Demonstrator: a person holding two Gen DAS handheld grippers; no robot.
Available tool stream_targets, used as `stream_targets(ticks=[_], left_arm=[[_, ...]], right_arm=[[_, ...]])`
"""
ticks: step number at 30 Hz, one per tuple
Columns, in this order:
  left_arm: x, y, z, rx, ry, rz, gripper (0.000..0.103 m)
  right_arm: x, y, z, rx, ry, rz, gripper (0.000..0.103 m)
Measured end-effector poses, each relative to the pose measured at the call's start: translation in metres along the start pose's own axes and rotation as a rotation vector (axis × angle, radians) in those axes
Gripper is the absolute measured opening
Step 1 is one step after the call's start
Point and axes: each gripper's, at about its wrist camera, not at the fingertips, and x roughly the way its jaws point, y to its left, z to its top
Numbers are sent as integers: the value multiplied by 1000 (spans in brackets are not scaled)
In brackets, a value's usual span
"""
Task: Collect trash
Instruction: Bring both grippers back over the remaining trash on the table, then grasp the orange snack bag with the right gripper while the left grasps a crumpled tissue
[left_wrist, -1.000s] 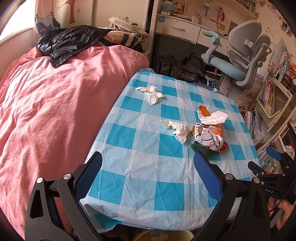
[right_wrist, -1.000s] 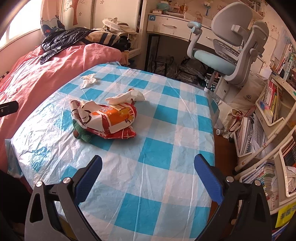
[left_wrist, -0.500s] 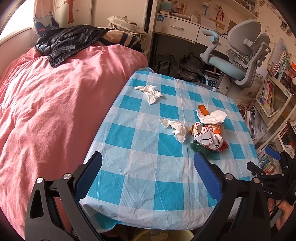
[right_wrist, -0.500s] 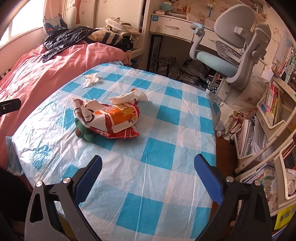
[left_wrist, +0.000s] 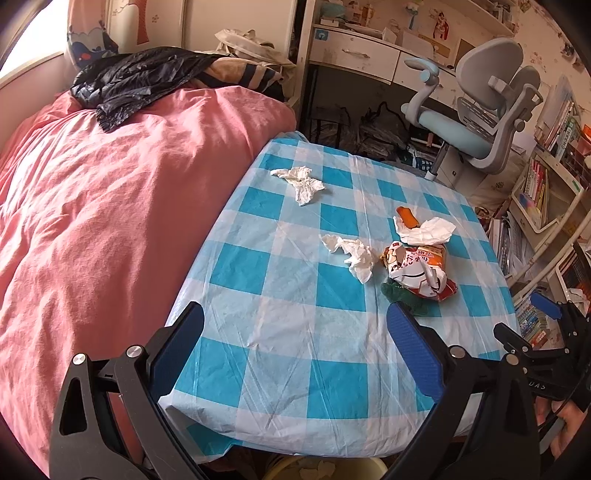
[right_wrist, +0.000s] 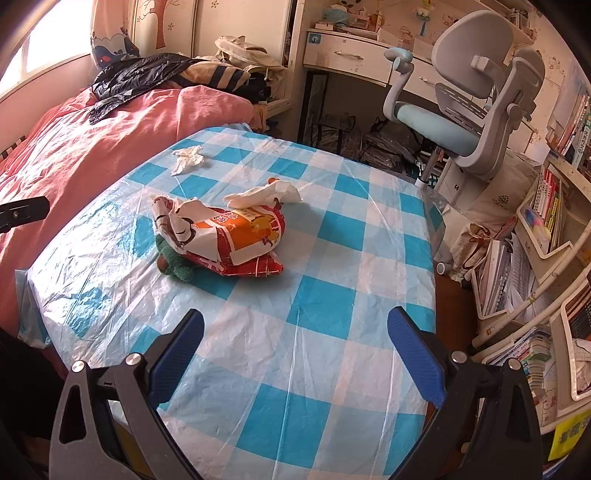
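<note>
Trash lies on a table with a blue-and-white checked cloth (left_wrist: 303, 332). A crumpled red and orange snack bag (left_wrist: 417, 269) (right_wrist: 225, 236) lies on a green lump (right_wrist: 173, 264). Beside it are a crumpled tissue (left_wrist: 351, 251), a flat tissue (left_wrist: 424, 230) (right_wrist: 262, 194) over an orange piece (left_wrist: 406, 216), and a far tissue (left_wrist: 301, 179) (right_wrist: 188, 157). My left gripper (left_wrist: 295, 343) is open and empty above the table's near edge. My right gripper (right_wrist: 295, 347) is open and empty, short of the snack bag. The right gripper also shows in the left wrist view (left_wrist: 546, 332).
A bed with a pink cover (left_wrist: 103, 206) runs along the table's left side, with a black jacket (left_wrist: 136, 81) on it. A grey and blue desk chair (right_wrist: 461, 107) and shelves of books (right_wrist: 546, 229) stand at the right. A yellowish bin rim (left_wrist: 317, 469) shows below the table's near edge.
The right gripper has drifted slightly back and up, so the snack bag sits a little lower in its view. The left view shifted slightly. Nothing was grasped.
</note>
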Motion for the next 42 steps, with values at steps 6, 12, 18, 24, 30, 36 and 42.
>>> stream_targets(ticks=[6,12,18,24,30,36,42], left_arm=[[0,-1,0,3,3,-2,96],[2,0,0,-3,9,-9,96],[7,15,2,-55,33,-8,96],[16,23,1,-90,64,-9,96],[21,6,6,-11,55,-20,96],[46,-3,27,11,86,-2,96],[80,-13,47,23,129,-8,96]], right_arm=[[0,2,0,-3,-1,9,95],[-1,2,0,-4,-6,25,95],[-1,2,0,-3,-9,25,95],[-3,-1,1,4,-11,30,95],[-6,-7,1,30,-21,44,95],[-14,6,5,-23,-80,99,95],[-2,42,21,-172,-152,130,92]])
